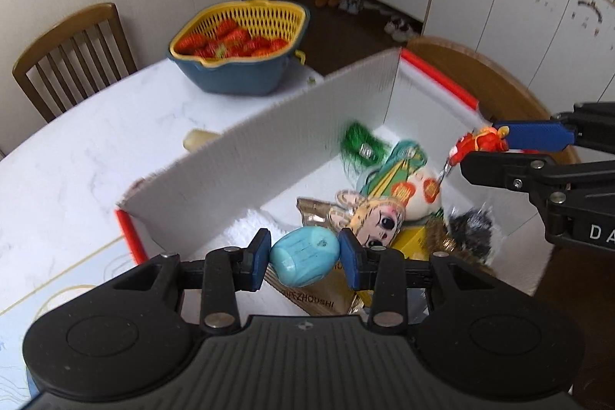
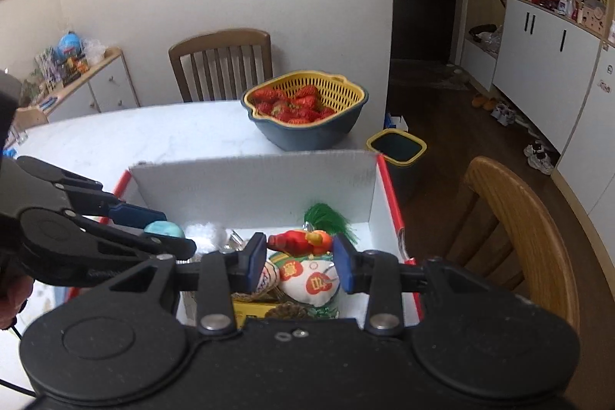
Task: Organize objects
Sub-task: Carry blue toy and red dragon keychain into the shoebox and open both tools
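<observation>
Over the white box on the bench, both grippers holding toys, probably for dropping them inside with the rest. Left gripper clamped on a blue egg, pads pressing both its ends, egg above the near corner of the box. Right gripper closed on a red figure, held crosswise between the pads, above the plush and the green tassel. Strawberry basket well apart, behind the box wall.
</observation>
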A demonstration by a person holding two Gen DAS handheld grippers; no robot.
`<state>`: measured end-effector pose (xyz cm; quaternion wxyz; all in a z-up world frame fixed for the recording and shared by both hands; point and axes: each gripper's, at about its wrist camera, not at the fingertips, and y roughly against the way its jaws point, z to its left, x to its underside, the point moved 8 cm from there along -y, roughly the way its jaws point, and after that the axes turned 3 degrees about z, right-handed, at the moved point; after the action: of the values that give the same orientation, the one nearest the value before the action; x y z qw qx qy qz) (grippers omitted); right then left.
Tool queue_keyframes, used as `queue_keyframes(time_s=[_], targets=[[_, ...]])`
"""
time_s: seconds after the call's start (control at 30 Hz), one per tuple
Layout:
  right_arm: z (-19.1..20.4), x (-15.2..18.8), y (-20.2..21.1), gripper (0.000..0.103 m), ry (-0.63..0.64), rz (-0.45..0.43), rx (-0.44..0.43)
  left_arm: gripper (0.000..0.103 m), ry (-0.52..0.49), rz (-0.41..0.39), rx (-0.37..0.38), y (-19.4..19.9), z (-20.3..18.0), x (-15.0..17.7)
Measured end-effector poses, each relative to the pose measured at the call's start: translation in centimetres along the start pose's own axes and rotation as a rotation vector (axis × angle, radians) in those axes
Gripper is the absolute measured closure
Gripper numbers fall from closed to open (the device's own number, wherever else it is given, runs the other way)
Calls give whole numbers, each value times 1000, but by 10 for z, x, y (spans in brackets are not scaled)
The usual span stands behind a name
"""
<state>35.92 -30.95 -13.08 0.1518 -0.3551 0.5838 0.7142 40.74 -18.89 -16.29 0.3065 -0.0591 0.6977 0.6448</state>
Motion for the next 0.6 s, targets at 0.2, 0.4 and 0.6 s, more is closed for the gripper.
queue_keyframes(time_s=[0.2,0.4,0.6], targets=[[-7,20,-18,67,22,66,-8,65,2,59,-7,-24,-6,9],[-6,40,-27,67,31,145,-49,65,-1,107,2,-36,-10,18],[-6,45,-28,66,25,168,-72,65,-2,138,1,-43,-10,21]])
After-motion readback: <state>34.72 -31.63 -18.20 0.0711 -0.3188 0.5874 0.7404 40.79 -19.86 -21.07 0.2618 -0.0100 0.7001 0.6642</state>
